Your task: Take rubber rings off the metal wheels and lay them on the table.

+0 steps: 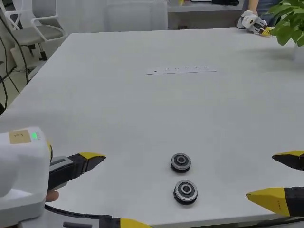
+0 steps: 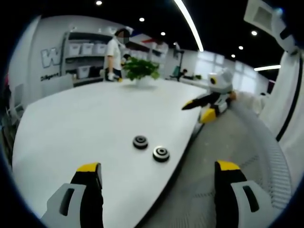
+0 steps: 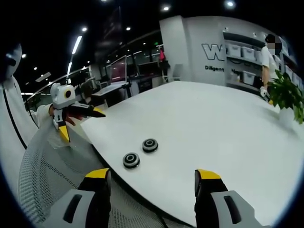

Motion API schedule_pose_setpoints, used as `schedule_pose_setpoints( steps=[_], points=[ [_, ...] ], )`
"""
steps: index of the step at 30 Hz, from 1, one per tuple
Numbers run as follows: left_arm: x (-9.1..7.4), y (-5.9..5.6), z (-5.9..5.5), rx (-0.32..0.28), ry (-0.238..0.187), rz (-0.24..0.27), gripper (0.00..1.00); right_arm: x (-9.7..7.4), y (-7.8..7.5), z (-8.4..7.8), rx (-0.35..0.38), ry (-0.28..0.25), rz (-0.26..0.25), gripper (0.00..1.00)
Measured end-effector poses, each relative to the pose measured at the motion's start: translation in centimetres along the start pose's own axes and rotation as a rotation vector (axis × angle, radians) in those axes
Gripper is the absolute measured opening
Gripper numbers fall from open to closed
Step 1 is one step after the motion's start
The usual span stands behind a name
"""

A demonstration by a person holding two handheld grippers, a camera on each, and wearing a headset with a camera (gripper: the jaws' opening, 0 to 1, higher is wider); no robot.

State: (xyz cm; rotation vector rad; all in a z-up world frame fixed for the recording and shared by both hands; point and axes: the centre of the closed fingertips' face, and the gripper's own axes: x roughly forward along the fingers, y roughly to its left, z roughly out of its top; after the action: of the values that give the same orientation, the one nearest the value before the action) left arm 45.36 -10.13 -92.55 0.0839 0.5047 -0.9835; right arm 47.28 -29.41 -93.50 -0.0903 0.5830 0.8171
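Lying flat close to the front edge of the table (image 1: 142, 109), the near wheel (image 1: 185, 192) and far wheel (image 1: 180, 162) sit just apart, each apparently with its dark ring on. The left gripper (image 1: 114, 190) and right gripper (image 1: 267, 175) flank them, both spread wide, holding nothing, clear of the wheels. The wheels are loose and near the edge, so tugging a ring toward the person without pinning the wheel could drag or roll it off; a stretched ring may also spring away
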Motion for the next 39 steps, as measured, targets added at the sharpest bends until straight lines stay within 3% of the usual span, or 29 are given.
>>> schedule_pose_setpoints(
  steps=[13, 24, 26, 29, 33, 35, 39],
  points=[
    [0.1, -0.1, 0.0, 0.0, 0.002, -0.001, 1.0, -0.1, -0.2, -0.1, 0.008, 0.001, -0.011, 0.7],
    [-0.2, 0.1, 0.9, -0.013, -0.05, 0.002, 1.0, 0.1, 0.1, -0.3, -0.007, 0.022, 0.003, 0.71],
    [-0.5, 0.3, 1.8, 0.001, -0.094, 0.018, 1.0, 0.1, 0.2, 0.1, -0.015, 0.003, 0.003, 0.72],
    [-0.8, 0.6, 2.7, 0.056, -0.119, 0.042, 1.0, -0.2, 0.9, 1.9, -0.06, -0.08, 0.026, 0.74],
    [-1.0, 0.6, 3.2, 0.104, -0.116, 0.042, 1.0, -0.5, 1.0, 2.2, -0.058, -0.074, 0.033, 0.77],
    [-1.1, 0.6, 3.8, 0.11, -0.127, 0.045, 1.0, -0.8, 0.9, 2.9, -0.102, -0.066, 0.027, 0.78],
    [-1.7, 0.7, 4.9, 0.119, -0.155, 0.039, 1.0, -1.6, 0.8, 5.1, -0.123, -0.098, 0.037, 0.77]
  ],
)
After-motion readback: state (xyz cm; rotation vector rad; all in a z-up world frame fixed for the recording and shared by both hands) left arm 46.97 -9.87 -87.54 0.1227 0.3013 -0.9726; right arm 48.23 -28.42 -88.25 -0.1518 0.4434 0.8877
